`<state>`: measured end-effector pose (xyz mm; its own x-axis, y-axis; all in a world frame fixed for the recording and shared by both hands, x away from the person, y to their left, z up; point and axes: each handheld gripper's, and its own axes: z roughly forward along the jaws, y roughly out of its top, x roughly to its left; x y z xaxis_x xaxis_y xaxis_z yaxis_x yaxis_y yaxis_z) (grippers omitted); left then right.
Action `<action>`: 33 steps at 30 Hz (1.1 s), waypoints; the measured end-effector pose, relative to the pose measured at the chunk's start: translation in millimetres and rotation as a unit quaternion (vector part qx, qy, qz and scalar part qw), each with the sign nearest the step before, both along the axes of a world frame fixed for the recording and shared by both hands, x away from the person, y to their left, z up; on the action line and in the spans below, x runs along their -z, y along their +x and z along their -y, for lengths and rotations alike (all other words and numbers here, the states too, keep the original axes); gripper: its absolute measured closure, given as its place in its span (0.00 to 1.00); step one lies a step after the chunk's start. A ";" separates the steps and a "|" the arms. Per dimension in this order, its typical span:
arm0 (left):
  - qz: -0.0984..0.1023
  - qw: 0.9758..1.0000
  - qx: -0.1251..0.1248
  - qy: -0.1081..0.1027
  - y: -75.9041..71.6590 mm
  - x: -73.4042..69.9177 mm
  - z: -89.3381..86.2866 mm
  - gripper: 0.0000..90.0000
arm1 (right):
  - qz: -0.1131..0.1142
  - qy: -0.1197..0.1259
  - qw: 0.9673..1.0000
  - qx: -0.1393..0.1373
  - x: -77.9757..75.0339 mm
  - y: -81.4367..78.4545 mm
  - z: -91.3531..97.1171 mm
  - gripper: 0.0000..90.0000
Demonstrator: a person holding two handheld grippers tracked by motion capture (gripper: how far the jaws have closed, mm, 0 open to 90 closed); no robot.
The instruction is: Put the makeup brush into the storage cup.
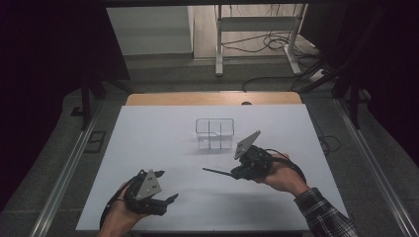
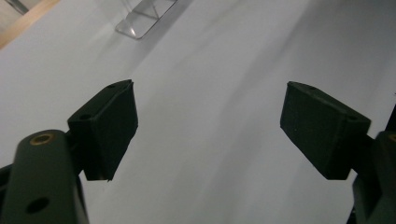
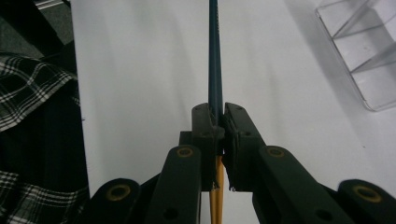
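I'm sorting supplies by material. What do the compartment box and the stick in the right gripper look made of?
Box: clear glossy plastic, probably acrylic; the table shows through its walls. Stick: looks like a painted wooden pencil, dark blue-green with a yellow end, though the material is uncertain.

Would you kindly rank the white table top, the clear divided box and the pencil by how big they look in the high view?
1. White table top, by far the largest.
2. Clear divided box.
3. Pencil, a thin dark stick held in the right gripper; part of it is hidden in the gripper, but it looks plainly smallest.
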<state>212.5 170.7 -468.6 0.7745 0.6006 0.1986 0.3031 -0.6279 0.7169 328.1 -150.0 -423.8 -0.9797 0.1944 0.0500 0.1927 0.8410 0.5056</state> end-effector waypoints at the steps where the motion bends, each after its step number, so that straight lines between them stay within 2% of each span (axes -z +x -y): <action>1: -0.001 1.000 0.002 -0.003 1.0 0.0 2.5 0.24 | 0.001 0.000 1.000 -0.005 -0.4 -1.0 -0.7 0.92; 11: 0.008 0.998 0.053 0.023 17.7 -3.2 29.5 0.34 | -0.006 -0.001 1.000 -0.022 0.4 -9.1 -6.0 0.92; 20: 0.023 0.993 0.100 0.058 30.0 -2.9 58.8 0.42 | -0.013 0.002 0.999 -0.039 1.1 -14.6 -12.1 0.92; 30: 0.026 0.988 0.135 0.068 36.9 -1.3 74.4 0.56 | -0.012 -0.003 0.998 -0.059 0.0 -19.4 -21.4 0.92; 33: 0.023 0.988 0.138 0.067 37.0 -0.8 76.0 0.63 | -0.014 -0.002 0.998 -0.059 -0.4 -20.3 -23.1 0.92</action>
